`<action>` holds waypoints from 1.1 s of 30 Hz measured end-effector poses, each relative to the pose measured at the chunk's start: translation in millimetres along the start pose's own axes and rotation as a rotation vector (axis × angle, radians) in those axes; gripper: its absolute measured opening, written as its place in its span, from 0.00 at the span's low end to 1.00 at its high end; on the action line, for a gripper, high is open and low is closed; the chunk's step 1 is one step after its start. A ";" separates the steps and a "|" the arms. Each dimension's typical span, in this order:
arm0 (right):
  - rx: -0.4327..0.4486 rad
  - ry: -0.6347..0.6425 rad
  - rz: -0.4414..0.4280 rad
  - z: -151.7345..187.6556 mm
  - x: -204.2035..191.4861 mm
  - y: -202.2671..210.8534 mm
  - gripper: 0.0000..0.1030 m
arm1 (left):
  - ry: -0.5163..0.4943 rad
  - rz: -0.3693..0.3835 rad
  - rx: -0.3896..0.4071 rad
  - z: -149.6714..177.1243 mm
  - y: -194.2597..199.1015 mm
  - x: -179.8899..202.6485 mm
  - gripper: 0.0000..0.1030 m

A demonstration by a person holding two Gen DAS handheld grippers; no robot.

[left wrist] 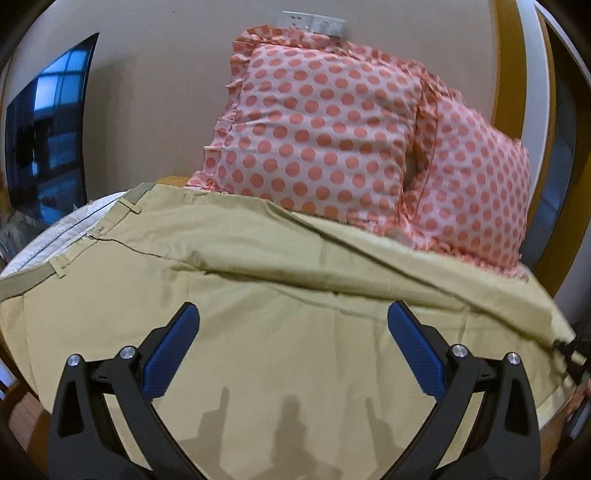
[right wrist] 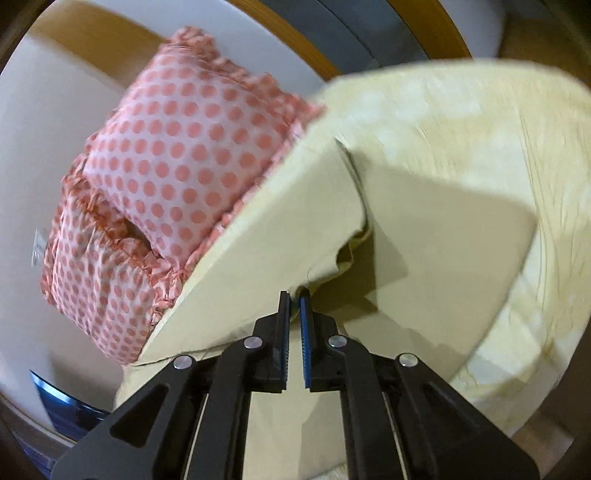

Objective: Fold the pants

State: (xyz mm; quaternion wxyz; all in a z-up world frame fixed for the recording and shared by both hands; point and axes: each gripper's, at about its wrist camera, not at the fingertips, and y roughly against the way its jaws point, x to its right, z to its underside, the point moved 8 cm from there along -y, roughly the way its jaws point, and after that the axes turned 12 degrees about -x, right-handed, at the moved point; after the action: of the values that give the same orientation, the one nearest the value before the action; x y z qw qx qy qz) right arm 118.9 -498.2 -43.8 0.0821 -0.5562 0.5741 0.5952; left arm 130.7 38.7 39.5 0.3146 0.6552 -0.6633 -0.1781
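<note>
Nearest the left wrist camera, the left gripper (left wrist: 293, 314) hovers over the khaki pants (left wrist: 258, 295) with its two blue-padded fingers (left wrist: 173, 350) spread wide apart and nothing between them; their shadows fall on the cloth just below. At the far left of that view a dark television screen (left wrist: 48, 140) hangs on the beige wall (left wrist: 159, 92). Next to it, the white inner lining of the waistband (left wrist: 66, 229) shows, with belt loops (left wrist: 131, 205) along the top edge. The pants lie spread across a bed, one long fold ridge running diagonally from the waist toward the lower right. Behind the pants, two pink polka-dot pillows (left wrist: 321, 125) with ruffled edges lean against the wall, under a white socket panel (left wrist: 314, 22). At the far right edge, the other gripper's tip meets the cloth's hem, though that corner is too small to read clearly.

From the right wrist camera, the same pillows (right wrist: 173, 158) sit at the left, touching the lifted pants (right wrist: 295, 214). In the middle, the right gripper (right wrist: 294, 295) has its fingers (right wrist: 283, 317) pressed nearly together, pinching an edge of the pant fabric, which rises from the tips in a taut sheet. To the right, a cream bedspread (right wrist: 517, 147) lies under the raised cloth, carrying its shadow.
</note>
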 end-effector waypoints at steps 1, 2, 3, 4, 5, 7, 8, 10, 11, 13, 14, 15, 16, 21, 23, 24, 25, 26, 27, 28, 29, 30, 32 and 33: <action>-0.005 -0.037 -0.017 -0.9 3.5 1.5 0.32 | 0.021 0.017 -0.005 -2.5 0.2 -3.7 0.98; 0.010 -0.050 -0.036 -3.4 3.6 3.3 0.43 | 0.032 0.028 -0.012 -3.3 -0.3 -5.6 0.98; 0.023 -0.043 -0.040 -0.1 4.3 9.6 0.48 | 0.045 0.045 -0.021 -3.9 -1.0 -7.9 0.98; 0.030 -0.040 -0.034 -2.5 2.5 8.8 0.52 | 0.063 0.069 -0.031 -4.6 -2.0 -11.0 0.98; 0.034 -0.042 -0.036 -3.2 1.3 7.6 0.52 | 0.089 0.085 -0.040 -5.8 -3.6 -15.3 0.98; 0.048 -0.031 -0.043 -8.7 -2.6 2.0 0.49 | 0.127 0.090 -0.052 -8.2 -7.2 -21.8 0.98; 0.049 -0.022 -0.044 -11.9 -4.6 -1.6 0.40 | 0.143 0.094 -0.057 -11.0 -9.5 -24.7 0.98; 0.026 0.002 -0.083 -17.9 -10.1 -9.2 0.02 | 0.163 0.112 -0.063 -19.6 -14.2 -29.6 0.98; 0.073 0.004 -0.125 -20.2 -11.4 5.4 0.02 | 0.171 0.111 -0.069 -24.0 -16.4 -32.4 0.98; 0.169 0.025 -0.164 -24.3 -12.1 38.5 0.02 | 0.189 0.107 -0.061 -37.5 -21.5 -41.8 0.98; 0.199 0.025 -0.173 -25.0 -10.8 50.7 0.02 | 0.201 0.110 -0.062 -42.5 -24.0 -45.6 0.98; 0.227 0.026 -0.179 -25.9 -7.3 64.7 0.02 | 0.219 0.112 -0.065 -48.3 -27.4 -50.3 0.98; 0.237 0.025 -0.173 -25.9 -4.6 71.3 0.02 | 0.244 0.116 -0.071 -55.9 -33.4 -55.1 0.98; 0.239 -0.002 -0.162 -22.1 10.5 83.8 0.02 | 0.311 0.064 -0.146 -93.1 -81.9 -71.0 0.96; 0.242 0.002 -0.153 -21.7 11.8 84.2 0.02 | 0.304 0.008 -0.181 -102.0 -101.2 -78.2 0.84; 0.244 0.005 -0.150 -21.9 9.7 83.4 0.02 | 0.306 -0.020 -0.209 -105.8 -112.6 -82.4 0.81; 0.245 0.008 -0.150 -21.7 8.9 83.4 0.02 | 0.304 -0.052 -0.240 -109.5 -125.9 -88.6 0.73; 0.247 0.012 -0.151 -21.5 7.5 83.2 0.02 | 0.302 -0.063 -0.253 -110.6 -132.5 -93.5 0.53; 0.249 0.019 -0.150 -21.9 6.5 83.9 0.02 | 0.299 -0.069 -0.264 -110.9 -137.0 -98.2 0.42; 0.250 0.022 -0.151 -22.3 5.2 84.0 0.02 | 0.305 -0.077 -0.278 -108.2 -140.2 -105.6 0.15; 0.251 0.026 -0.154 -22.8 3.6 84.7 0.02 | 0.311 -0.081 -0.274 -105.4 -138.1 -112.0 0.00; 0.251 0.029 -0.154 -22.7 3.1 85.2 0.02 | 0.317 -0.080 -0.261 -102.2 -133.7 -117.6 0.00; 0.255 0.035 -0.155 -23.1 1.2 86.0 0.02 | 0.325 -0.067 -0.213 -92.1 -112.0 -128.2 0.00; 0.257 0.038 -0.156 -23.3 0.2 86.6 0.02 | 0.326 -0.060 -0.197 -88.4 -102.0 -130.4 0.00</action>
State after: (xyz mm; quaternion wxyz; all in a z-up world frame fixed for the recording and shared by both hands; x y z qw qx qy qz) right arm 68.3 -544.7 13.8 0.1879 -0.5952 0.6022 0.4978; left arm 258.1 174.2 14.7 0.4751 0.6608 -0.5632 -0.1428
